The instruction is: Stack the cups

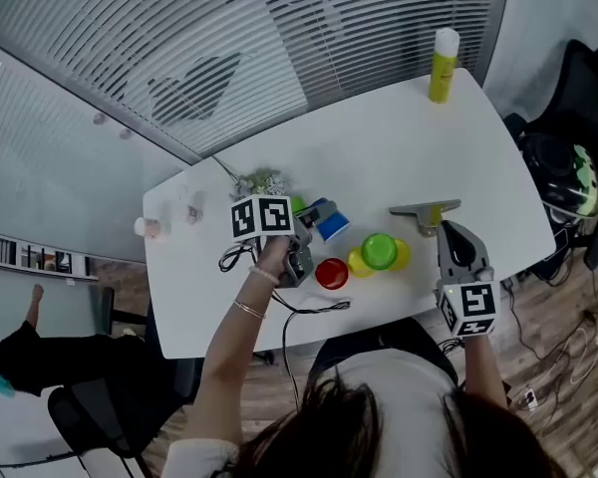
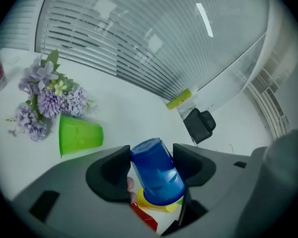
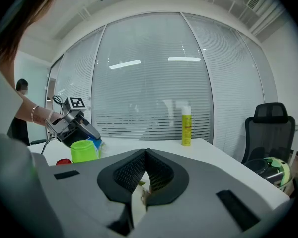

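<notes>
My left gripper (image 1: 314,225) (image 2: 151,163) is shut on a blue cup (image 1: 331,224) (image 2: 156,175), held bottom-up and tilted above the white table (image 1: 379,147). Beneath it a yellow cup (image 2: 156,206) and a red cup (image 1: 331,273) (image 3: 63,161) show. An upturned green cup (image 1: 379,250) (image 3: 83,150) stands with the yellow cup (image 1: 357,262) beside the red one. A second green cup (image 2: 79,134) lies on its side by the flowers. My right gripper (image 1: 429,215) (image 3: 145,175) hovers near the table's front right, shut, with nothing in it.
A yellow spray bottle (image 1: 444,65) (image 3: 186,126) stands at the far right corner. Purple artificial flowers (image 1: 261,181) (image 2: 44,100) lie behind the cups. A black cable (image 1: 314,307) trails over the front edge. A black office chair (image 1: 568,167) (image 3: 273,128) is to the right.
</notes>
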Demonstrator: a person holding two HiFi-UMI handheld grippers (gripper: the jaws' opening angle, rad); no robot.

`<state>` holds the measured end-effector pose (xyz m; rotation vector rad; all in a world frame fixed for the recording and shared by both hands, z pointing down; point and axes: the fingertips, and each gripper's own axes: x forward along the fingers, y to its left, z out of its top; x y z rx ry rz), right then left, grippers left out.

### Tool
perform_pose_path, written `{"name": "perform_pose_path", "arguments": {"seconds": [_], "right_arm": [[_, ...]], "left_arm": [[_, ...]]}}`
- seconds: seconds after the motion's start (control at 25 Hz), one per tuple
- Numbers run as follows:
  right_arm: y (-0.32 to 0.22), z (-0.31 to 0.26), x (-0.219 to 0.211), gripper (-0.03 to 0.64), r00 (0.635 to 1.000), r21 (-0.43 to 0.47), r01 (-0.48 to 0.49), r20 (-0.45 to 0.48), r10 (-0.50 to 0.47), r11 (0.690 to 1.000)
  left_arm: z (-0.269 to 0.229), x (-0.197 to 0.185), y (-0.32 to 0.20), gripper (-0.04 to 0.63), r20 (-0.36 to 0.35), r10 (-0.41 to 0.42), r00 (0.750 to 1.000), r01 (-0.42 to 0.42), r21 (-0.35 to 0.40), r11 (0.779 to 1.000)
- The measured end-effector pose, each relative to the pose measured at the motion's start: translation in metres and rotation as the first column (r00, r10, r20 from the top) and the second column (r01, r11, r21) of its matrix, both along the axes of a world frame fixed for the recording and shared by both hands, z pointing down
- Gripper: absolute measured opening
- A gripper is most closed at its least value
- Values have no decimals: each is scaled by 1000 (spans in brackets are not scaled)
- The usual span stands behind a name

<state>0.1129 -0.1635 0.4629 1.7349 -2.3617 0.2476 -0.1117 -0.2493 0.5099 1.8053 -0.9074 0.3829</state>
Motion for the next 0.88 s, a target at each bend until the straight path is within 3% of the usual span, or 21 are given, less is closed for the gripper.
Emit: {"name": "perform_pose_path", "arguments": {"seconds": [0.36,0.88], "right_arm": [[9,-7,-9,28,999,23,49,-2,-49,999],[31,-18,-8,28,995,57,96,-36,-94,994]], "left_arm": [[-35,-13,21,284,131,-48,990,17,230,973],[-65,-12,61,282,228,-145,963,25,457,889]]}}
